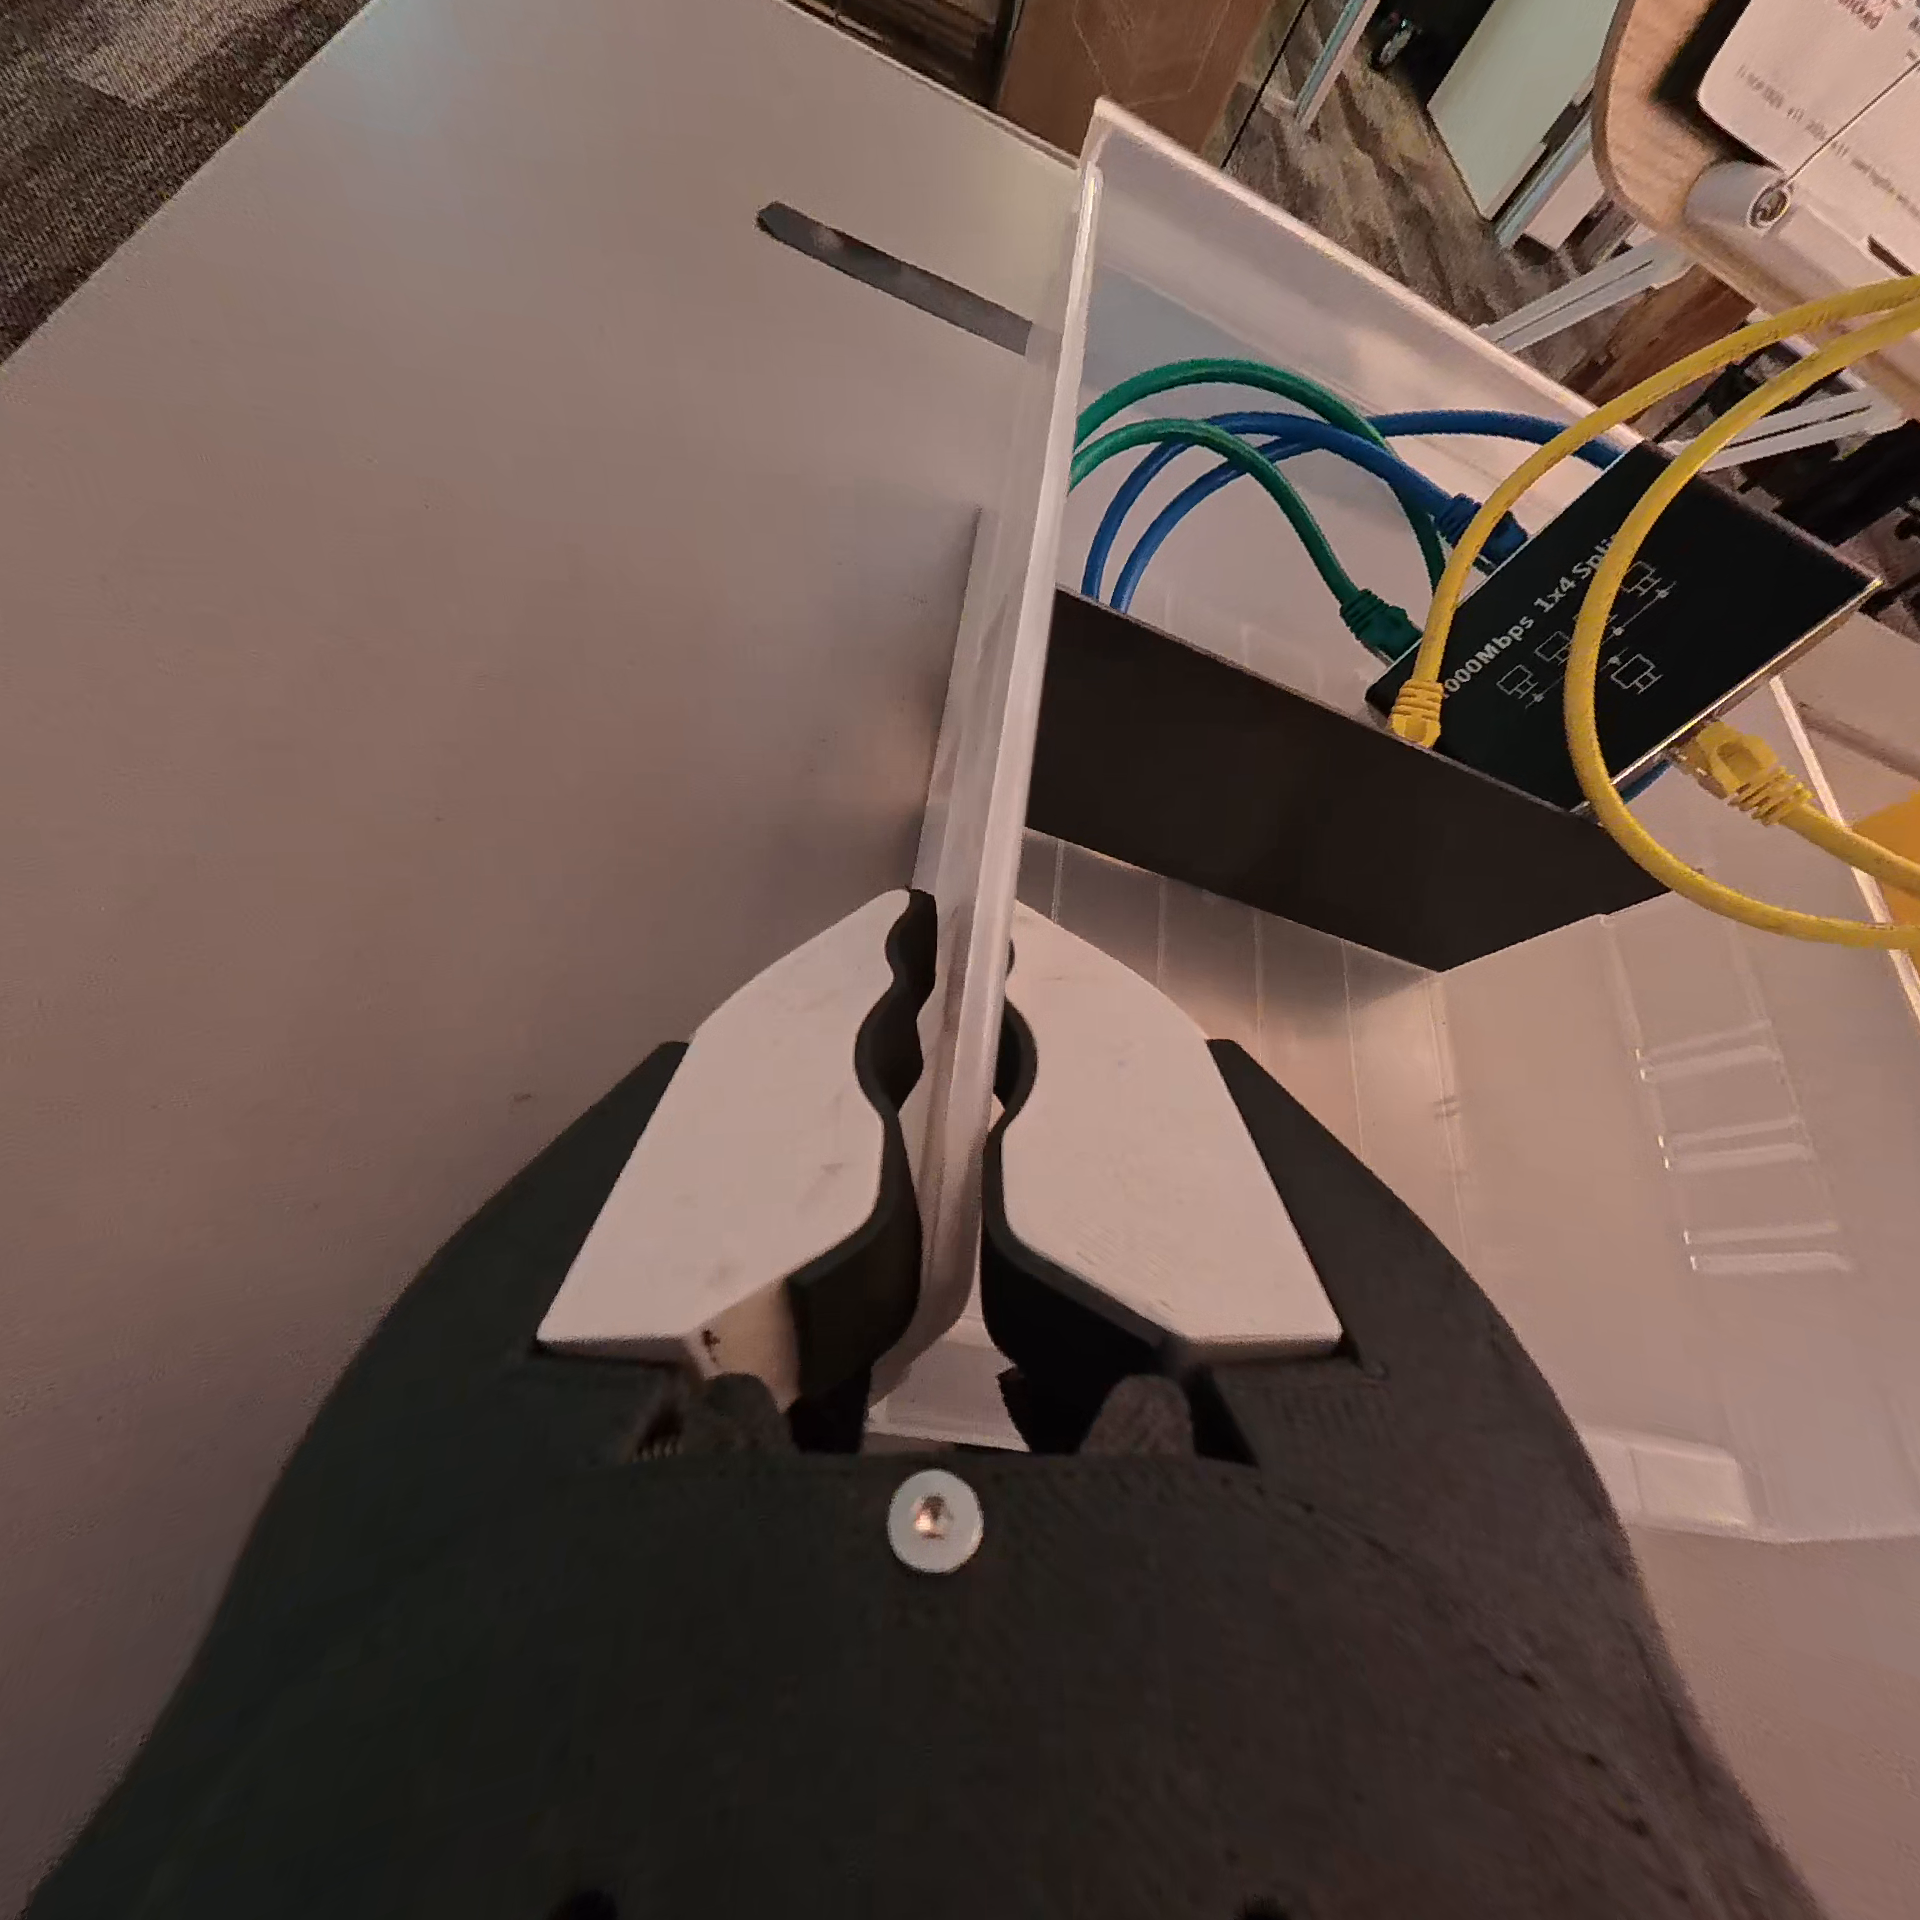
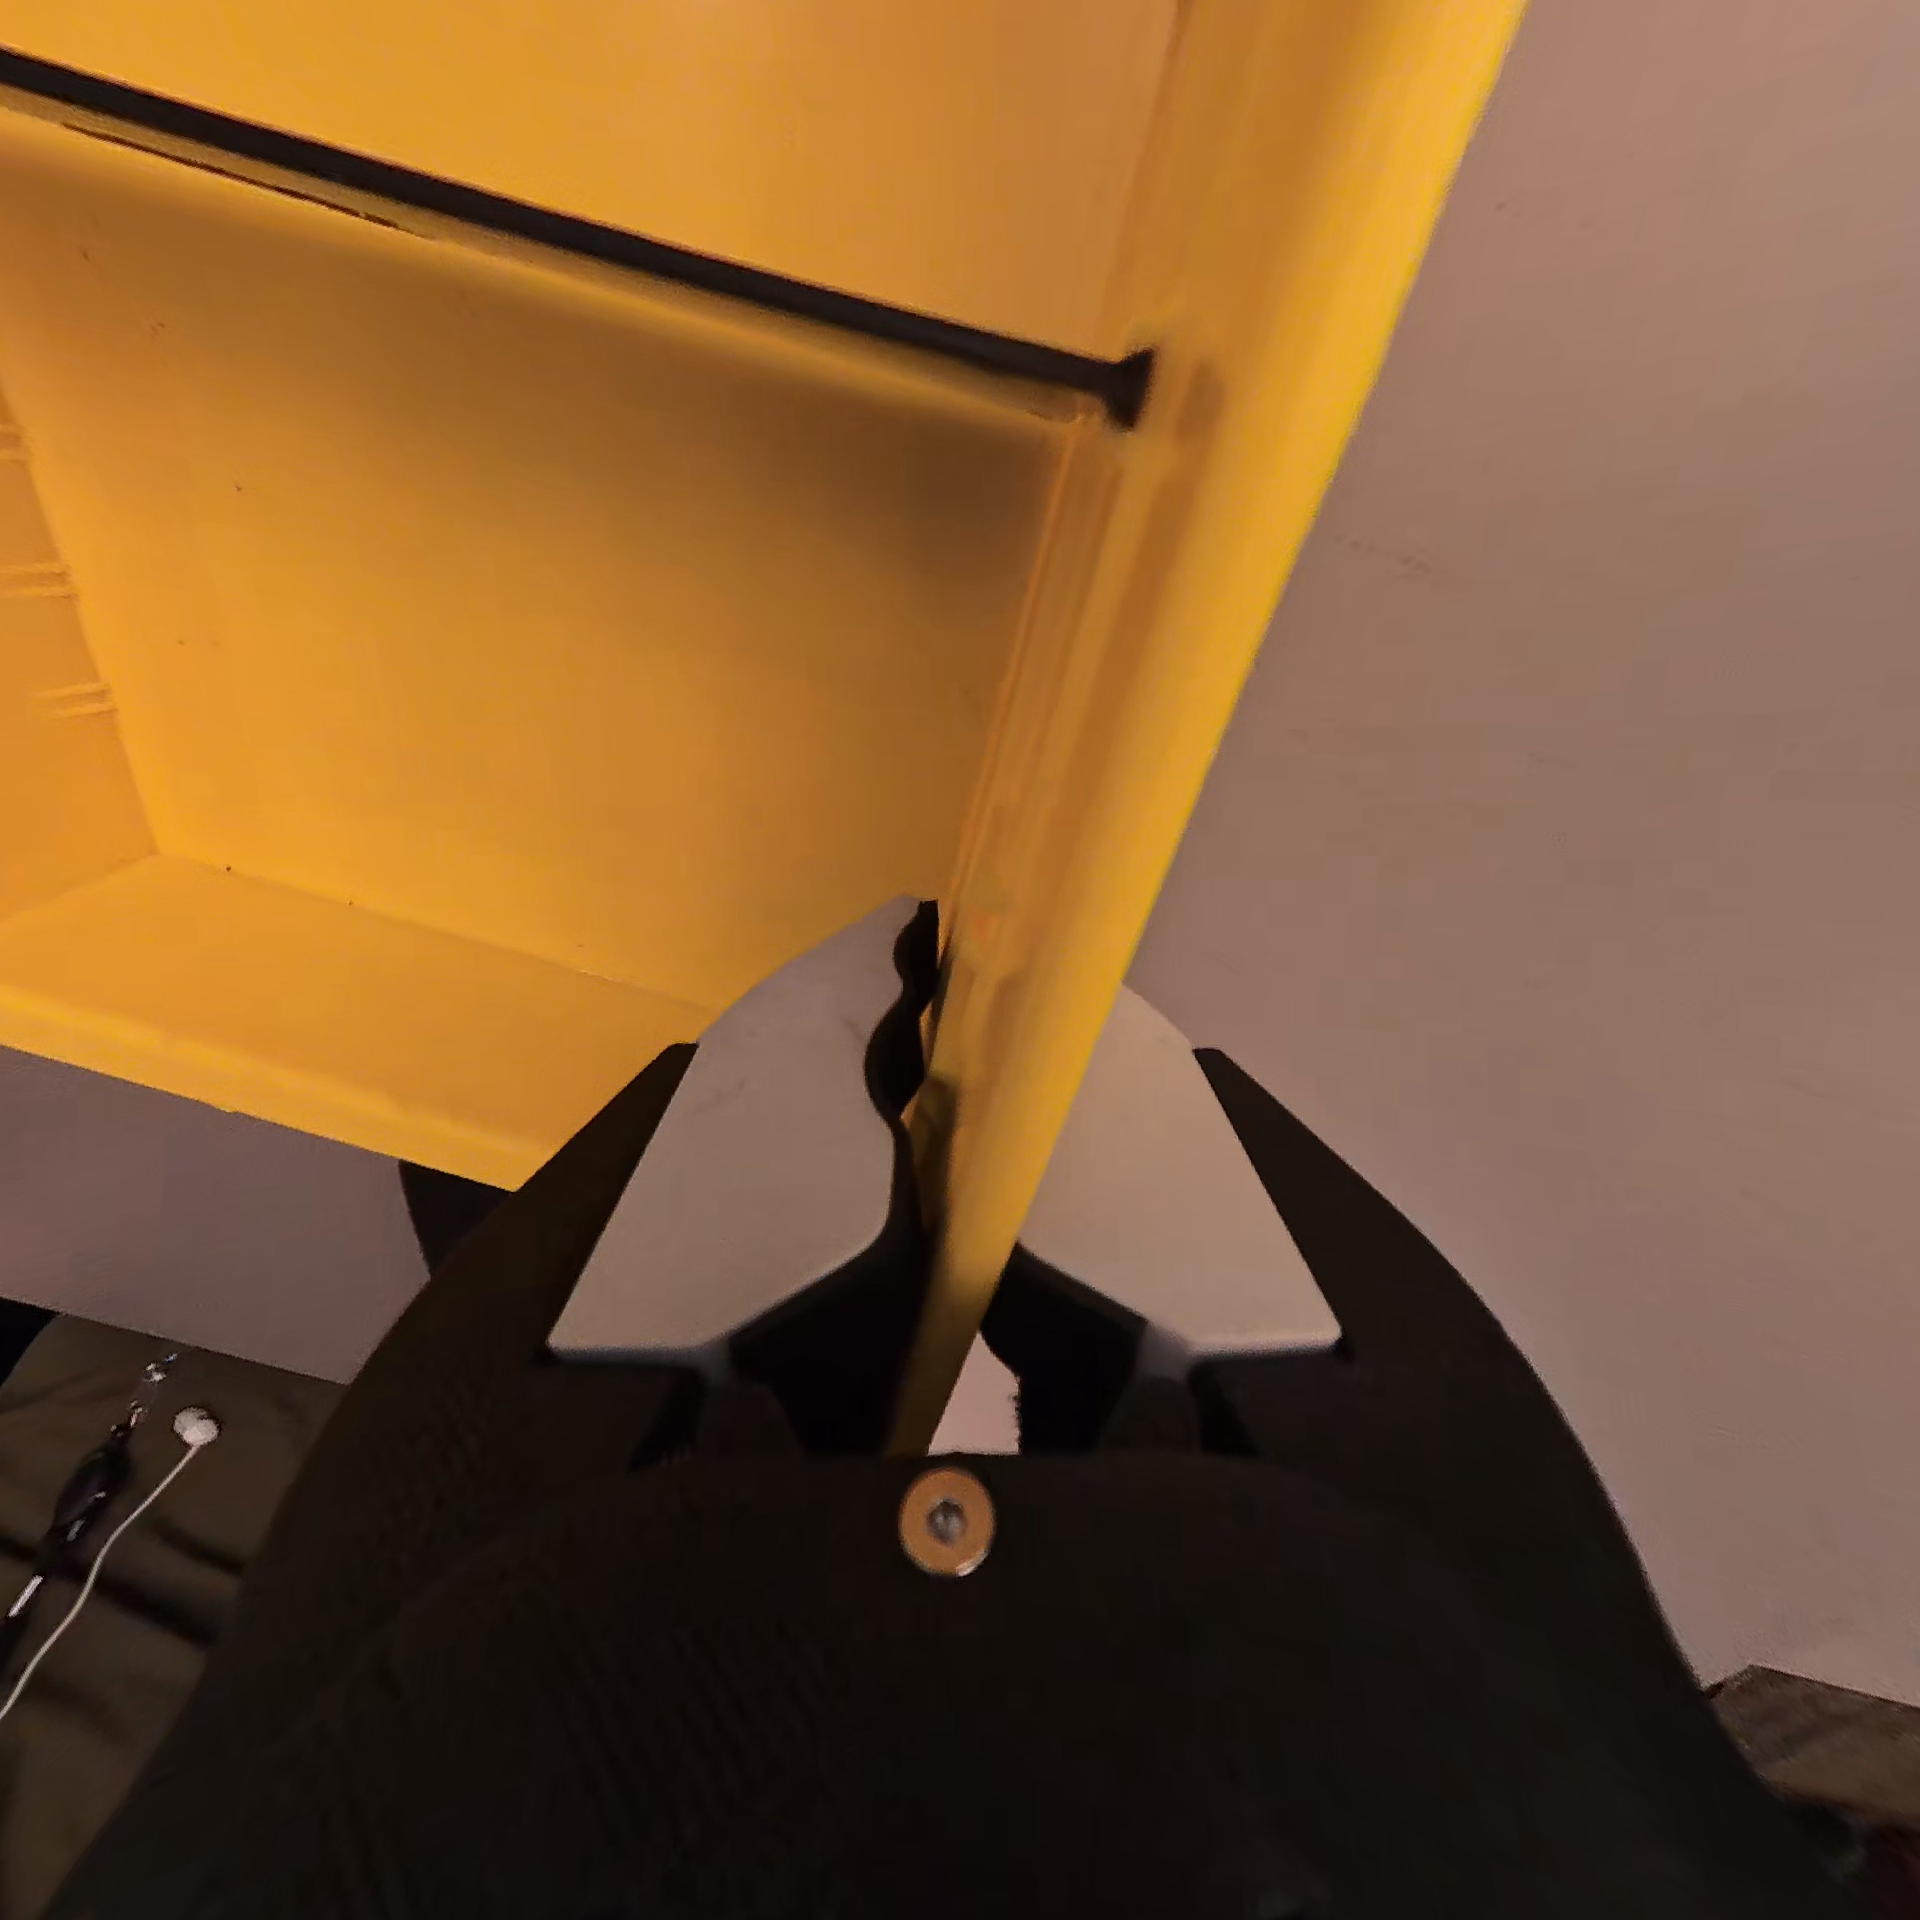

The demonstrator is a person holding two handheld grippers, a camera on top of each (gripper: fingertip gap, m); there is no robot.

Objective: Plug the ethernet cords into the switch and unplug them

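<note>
- Your left gripper [image 1: 961,1029] is clamped narrow on the upright side wall of a clear plastic bin [image 1: 1023,665], with 1 finger outside the wall and 1 inside it.
- Your right gripper [image 2: 982,1029] is pinched the same way on the side wall of a yellow bin [image 2: 1174,644]; its left finger [image 2: 790,1122] sits inside the bin and the other is outside, partly hidden by the wall.
- Both bins rest on a pale table [image 1: 416,675].
- Inside the yellow bin you see a bare floor and a thin black rod [image 2: 582,234] running across from the gripped wall.
- Past your left fingers, a black divider panel [image 1: 1299,790] crosses the clear bin at a slant.
- The switch [image 1: 1621,613], a flat black box with white print on top, lies beyond that panel, well away from both grippers.
- 3 cords reach its near-left edge: a yellow cord [image 1: 1558,436], a green cord [image 1: 1226,416] and a blue cord [image 1: 1320,426], each with its plug end at the switch; you cannot tell how deeply they are seated.
- A second yellow plug [image 1: 1745,774] meets the opposite edge of the switch.
- The green and blue cords loop back toward the gripped wall of the clear bin.
- Farther off, beyond the table edge, you see patterned carpet [image 1: 94,114] and a cardboard box [image 1: 1122,52].
</note>
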